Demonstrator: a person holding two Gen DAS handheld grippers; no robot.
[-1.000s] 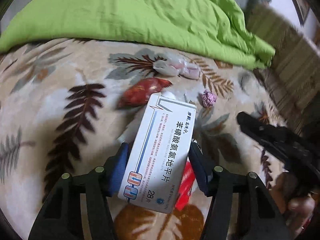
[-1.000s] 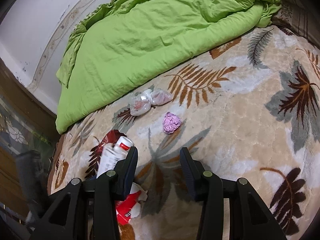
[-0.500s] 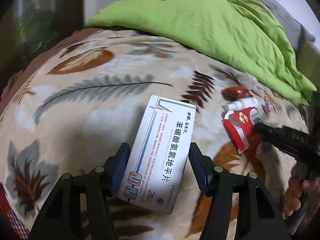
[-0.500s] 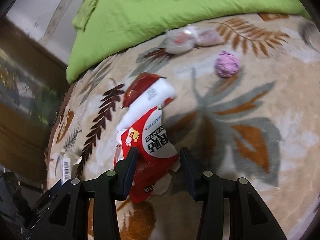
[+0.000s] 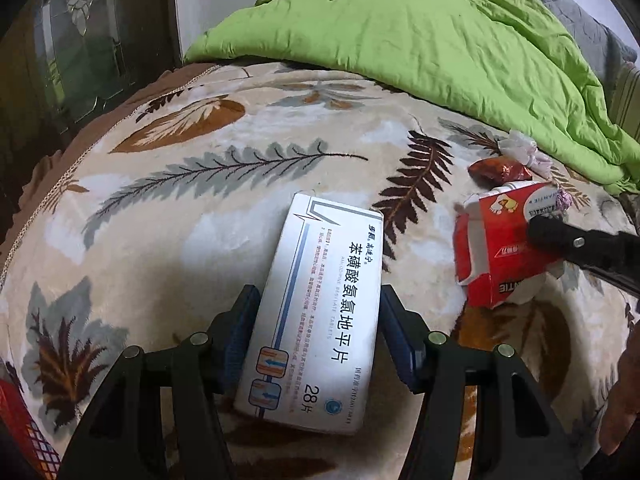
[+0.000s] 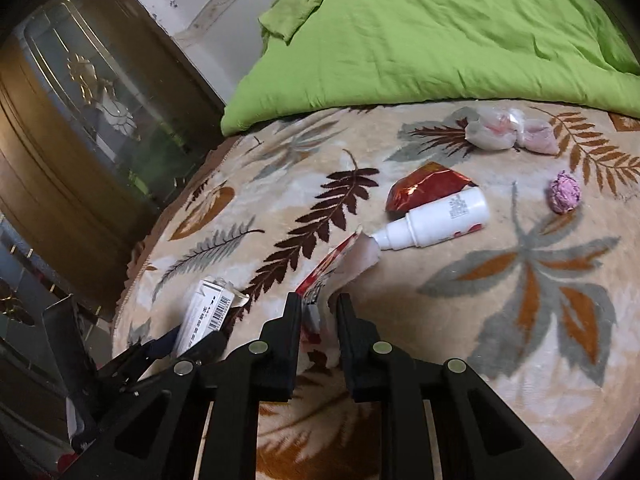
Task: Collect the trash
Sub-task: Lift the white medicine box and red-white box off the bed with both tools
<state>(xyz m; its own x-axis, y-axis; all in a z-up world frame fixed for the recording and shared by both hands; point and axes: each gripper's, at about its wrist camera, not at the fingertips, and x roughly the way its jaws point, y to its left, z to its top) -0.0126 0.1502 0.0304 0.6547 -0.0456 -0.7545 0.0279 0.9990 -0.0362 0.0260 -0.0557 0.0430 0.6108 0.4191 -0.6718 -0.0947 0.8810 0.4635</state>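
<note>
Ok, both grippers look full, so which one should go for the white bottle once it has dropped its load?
Right, probably. The right gripper, shut on the red pack, sits just short of the white bottle. The left gripper holds the pill box farther off, toward the bed's edge.

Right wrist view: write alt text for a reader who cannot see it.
The right gripper is shut on a red and white carton, seen edge-on over a leaf-patterned blanket. Beyond lie a white bottle, a red foil wrapper, a pink paper ball and a crumpled plastic bag, near a green duvet.
</note>
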